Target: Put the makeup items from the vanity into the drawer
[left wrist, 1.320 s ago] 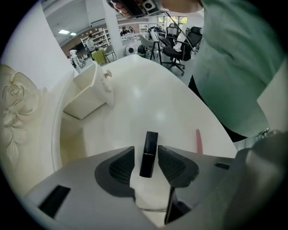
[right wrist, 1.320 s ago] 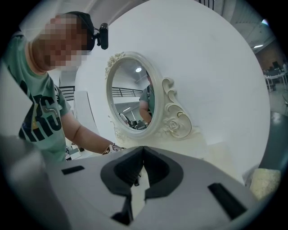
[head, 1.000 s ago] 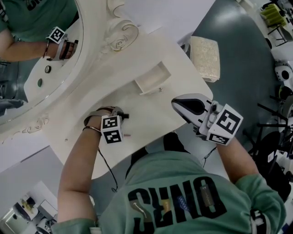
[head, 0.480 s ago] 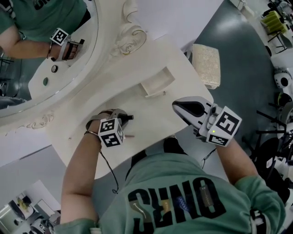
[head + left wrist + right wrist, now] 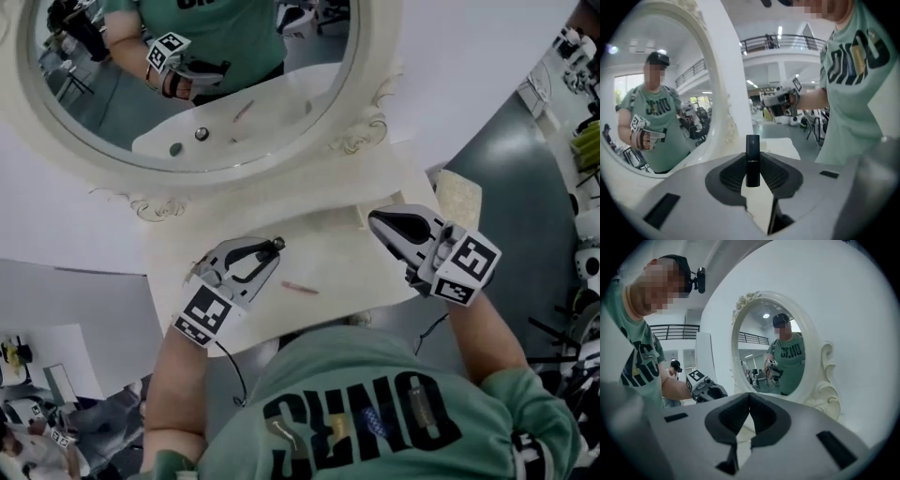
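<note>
My left gripper (image 5: 274,247) is shut on a small black makeup tube (image 5: 752,158), which stands upright between the pads and pokes out past them. The gripper hangs over the white vanity top (image 5: 337,255) with the tube's tip (image 5: 277,244) pointing right. A thin pink pencil (image 5: 300,287) lies on the vanity just right of that gripper. My right gripper (image 5: 377,218) is over the vanity's right end, jaws shut (image 5: 750,398) with nothing between them. The open drawer (image 5: 362,215) is mostly hidden behind the right gripper.
A large oval mirror (image 5: 197,84) in an ornate white frame stands at the back of the vanity and reflects the person and the left gripper. A pale cushioned stool (image 5: 459,199) stands on the grey floor to the right. The vanity's front edge lies close to the person's body.
The head view has swung up, so the mirror now fills the top. My left gripper has lifted and turned with the black tube in its jaws. The right gripper has stayed put.
</note>
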Motion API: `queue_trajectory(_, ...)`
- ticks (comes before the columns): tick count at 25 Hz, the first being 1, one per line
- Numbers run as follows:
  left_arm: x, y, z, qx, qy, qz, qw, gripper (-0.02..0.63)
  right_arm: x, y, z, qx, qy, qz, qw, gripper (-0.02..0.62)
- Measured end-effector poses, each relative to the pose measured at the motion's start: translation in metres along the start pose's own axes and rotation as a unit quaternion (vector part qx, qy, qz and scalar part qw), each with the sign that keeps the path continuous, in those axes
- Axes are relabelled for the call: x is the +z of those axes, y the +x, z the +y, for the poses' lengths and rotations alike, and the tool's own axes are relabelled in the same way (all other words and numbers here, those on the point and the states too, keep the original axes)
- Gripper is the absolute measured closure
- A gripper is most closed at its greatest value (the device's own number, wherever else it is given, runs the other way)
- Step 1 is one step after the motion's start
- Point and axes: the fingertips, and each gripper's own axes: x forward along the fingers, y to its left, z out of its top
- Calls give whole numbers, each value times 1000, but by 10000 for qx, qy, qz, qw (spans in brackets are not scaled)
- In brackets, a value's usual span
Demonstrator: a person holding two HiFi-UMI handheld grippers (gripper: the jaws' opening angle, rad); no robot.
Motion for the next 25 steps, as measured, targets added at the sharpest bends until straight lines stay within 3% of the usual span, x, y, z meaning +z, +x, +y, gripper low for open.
queue_trajectory(2,17,-47,15,579,-392,-624,9956,509,23,24,13,262,-222,-78,9994,584)
queue_trajectory(4,29,-95,28,1158,-750,-1227,9828,509,44,46,27,526,-419,-154,9976,584)
queue_trajectory(9,44,-198,37,2080,-1520,-2567,9315,509,80,82,62,775,-771,-167,9939,584)
queue_trajectory(12,45,-239,36,2336,-1896,-3180,8991,509,99,94,77,982,-937,-184,9906,584)
queue_trajectory(14,44,-256,33,2454,-2012,-3391,8856,509,107,100,84,1103,-1047,-188,9882,584)
queue_trajectory(16,42,-264,31,2549,-1992,-3395,8832,509,110,103,88,1175,-1102,-195,9867,584)
queue_trajectory(21,45,-259,28,2501,-1844,-3255,8930,509,111,103,87,1171,-1076,-221,9870,584)
queue_trajectory(23,49,-248,31,2385,-1783,-3177,9002,509,110,100,83,1118,-1054,-263,9878,584)
queue_trajectory(25,55,-226,35,2207,-1677,-2986,9133,509,110,90,73,1004,-1016,-346,9891,584)
